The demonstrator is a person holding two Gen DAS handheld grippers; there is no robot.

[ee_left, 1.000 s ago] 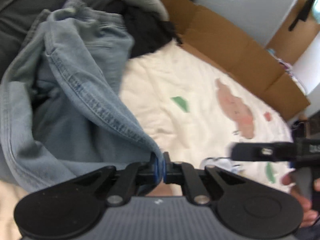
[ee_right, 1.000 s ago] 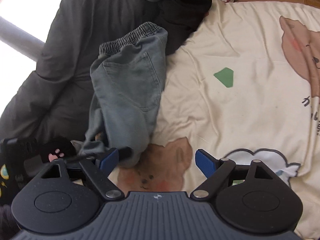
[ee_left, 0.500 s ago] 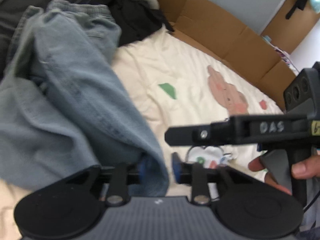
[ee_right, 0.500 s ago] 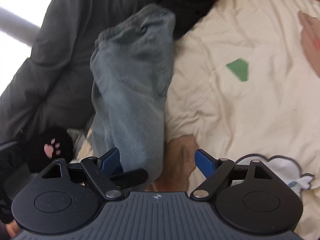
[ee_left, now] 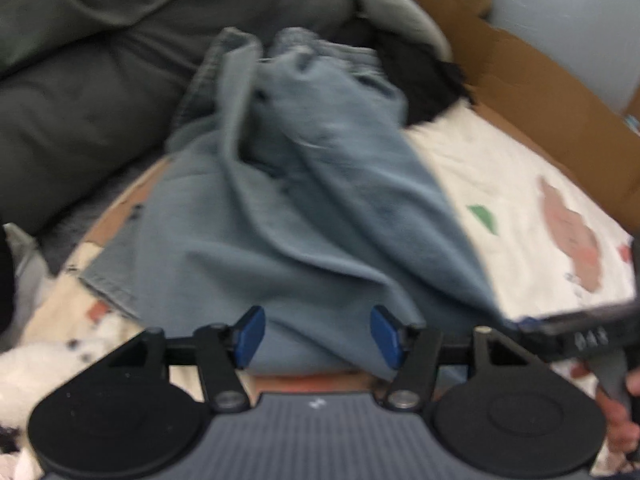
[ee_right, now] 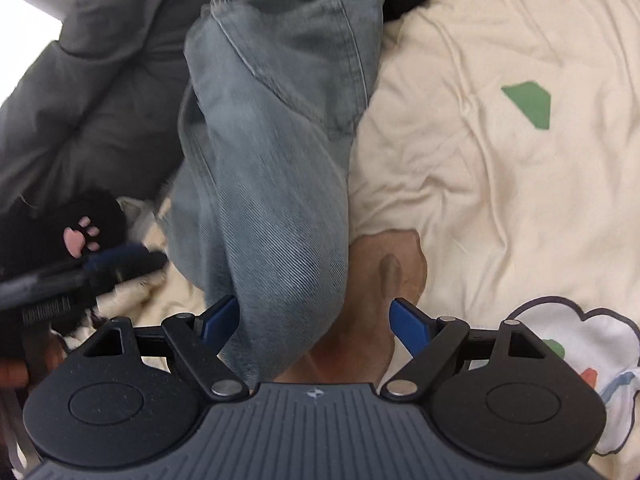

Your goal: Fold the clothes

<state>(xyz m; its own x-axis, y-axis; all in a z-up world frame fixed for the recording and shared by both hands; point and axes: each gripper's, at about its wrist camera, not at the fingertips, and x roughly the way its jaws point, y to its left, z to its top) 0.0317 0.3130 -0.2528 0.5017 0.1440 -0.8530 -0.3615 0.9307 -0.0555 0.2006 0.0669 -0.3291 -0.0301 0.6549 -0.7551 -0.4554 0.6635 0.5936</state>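
left gripper [ee_left: 316,334]: released, blue pads apart over denim | right gripper [ee_right: 314,320]: released, cloth between pads | light-blue jeans [ee_right: 280,140]: bunched on cream printed bedsheet [ee_right: 500,184], beside grey duvet [ee_right: 100,80] on left

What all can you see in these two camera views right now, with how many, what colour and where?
Jeans: one pair, light blue, bunched on the bedspread, hem between the right gripper's open jaws.
Bedspread: one, cream with cartoon prints, under the jeans.
Dark clothes: a black heap beyond the jeans; number unclear.
Duvet: one, dark grey, left of the jeans.
Cardboard: brown, along the bed's far edge.
Paw-print item: one, black with pink paw, left edge.
Left gripper: black, blue pads, open over the jeans.
Right gripper: black, blue pads, open.
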